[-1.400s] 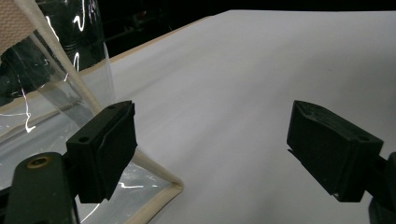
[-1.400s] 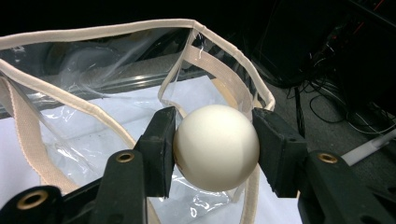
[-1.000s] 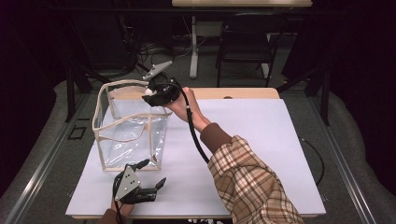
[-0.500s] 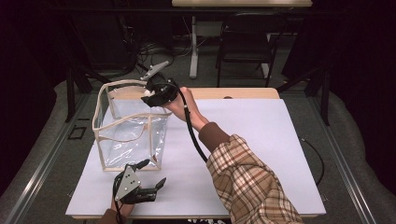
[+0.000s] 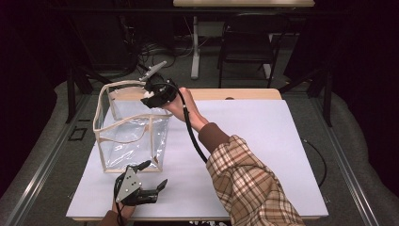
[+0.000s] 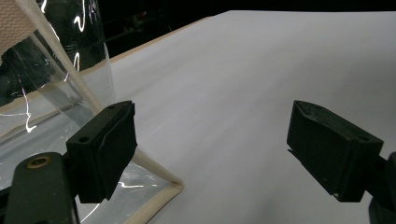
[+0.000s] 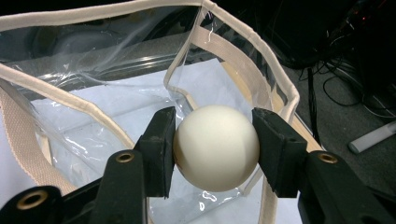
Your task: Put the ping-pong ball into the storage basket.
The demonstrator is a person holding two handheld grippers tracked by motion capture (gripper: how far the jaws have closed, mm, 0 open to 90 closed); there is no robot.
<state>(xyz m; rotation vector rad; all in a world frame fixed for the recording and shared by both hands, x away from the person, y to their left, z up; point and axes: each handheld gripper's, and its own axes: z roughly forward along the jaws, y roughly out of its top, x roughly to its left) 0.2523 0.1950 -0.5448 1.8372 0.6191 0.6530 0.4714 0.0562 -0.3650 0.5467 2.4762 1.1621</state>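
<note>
The right gripper [image 7: 215,149] is clamped on a white ball [image 7: 216,147]. Both black pads [image 7: 161,151] press flat against opposite sides of the ball, and the ball sits squarely between them, clear of any other surface. In the high view the right gripper [image 5: 151,97] hangs over the right-hand rim of a clear plastic bag [image 5: 131,134] with cream fabric edging, at the far left part of the white table [image 5: 263,141]. The right gripper view looks down past the ball into the open mouth of the bag [image 7: 93,93].

The left gripper [image 5: 153,176] rests low on the table at the near edge, just beside the near corner of the bag. Its jaws stand wide apart with nothing between them. In the left gripper view, the left pad [image 6: 105,149] lies just in front of the bag's cream-edged bottom corner [image 6: 170,189]; contact cannot be confirmed.
</note>
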